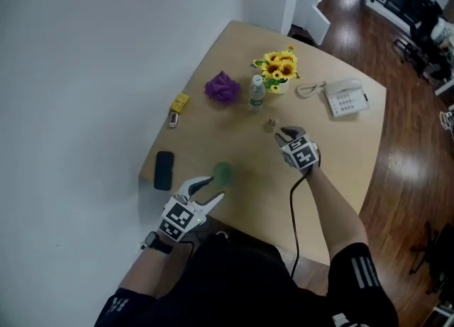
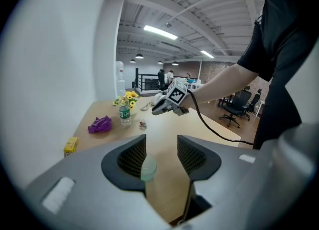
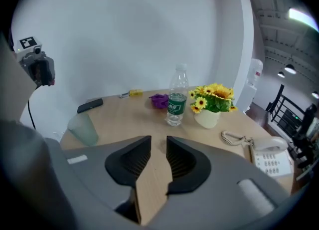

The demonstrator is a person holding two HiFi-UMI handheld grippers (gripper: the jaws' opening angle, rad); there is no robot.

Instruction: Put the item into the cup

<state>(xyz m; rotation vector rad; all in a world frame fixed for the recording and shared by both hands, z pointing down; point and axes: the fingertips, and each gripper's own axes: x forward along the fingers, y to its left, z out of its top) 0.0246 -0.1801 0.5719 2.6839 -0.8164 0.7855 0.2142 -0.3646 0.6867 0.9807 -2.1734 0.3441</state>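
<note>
Your right gripper [image 1: 285, 135] hangs over the table [image 1: 340, 152] in the head view, jaws spread and holding nothing. Its tips point at the small item [image 1: 270, 124], which lies just beyond them, apart from the bottle [image 1: 257, 93]. Your left gripper [image 1: 210, 189] is low near the table's front edge, with the pale green cup [image 1: 223, 172] standing right at its tips.

In the left gripper view, the left gripper [image 2: 161, 141] stands well open. The cup [image 2: 148, 167] sits in the gap close to the left jaw, but the pads do not clamp it. The item [image 2: 142, 123] shows further back on the wood.

In the right gripper view, the right gripper [image 3: 158, 141] is wide open with only bare tabletop between its jaws. The cup [image 3: 83, 129] stands off to the left and looks empty.

Judging by this, nothing is done yet. You have the item to grasp, carry to the cup and drop in.
</note>
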